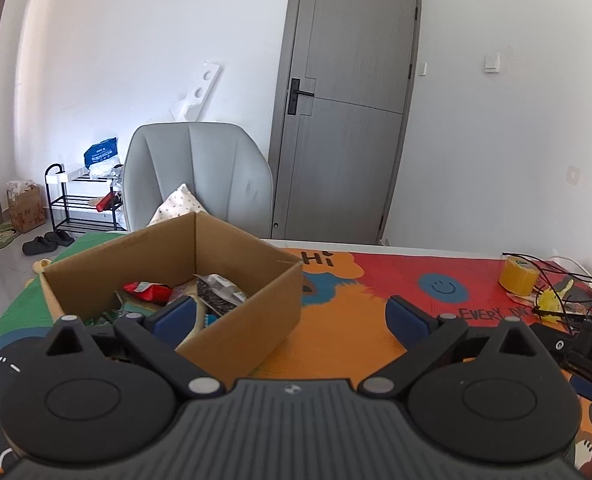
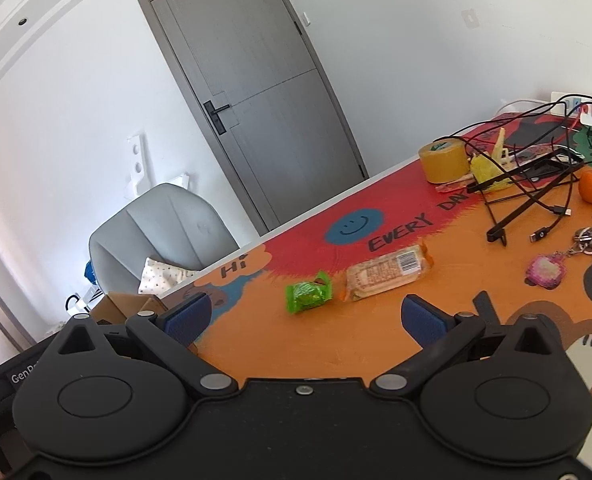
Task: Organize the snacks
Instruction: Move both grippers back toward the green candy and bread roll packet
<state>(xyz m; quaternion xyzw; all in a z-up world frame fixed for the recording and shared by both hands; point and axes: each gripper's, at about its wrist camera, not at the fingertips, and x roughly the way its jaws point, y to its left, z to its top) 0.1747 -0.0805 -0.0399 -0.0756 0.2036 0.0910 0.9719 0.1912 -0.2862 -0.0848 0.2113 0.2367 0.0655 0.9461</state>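
An open cardboard box [image 1: 240, 312] stands on the colourful table mat and holds several snack packets, among them a red one [image 1: 148, 290] and a grey one [image 1: 220, 292]. My left gripper [image 1: 292, 318] is open and empty, just above the box's near right corner. In the right wrist view a green snack packet [image 2: 307, 292] and an orange wrapped cracker pack [image 2: 387, 272] lie on the mat. My right gripper [image 2: 305, 318] is open and empty, a short way in front of them. The box's corner [image 2: 124, 306] shows at the left.
A roll of yellow tape [image 1: 519, 276] [image 2: 443, 162], black cables [image 2: 535, 188], an orange [image 2: 591, 186], keys with a pink charm [image 2: 547, 270] and a power strip [image 2: 583, 106] crowd the right side. A grey chair [image 1: 200, 176] stands behind the table.
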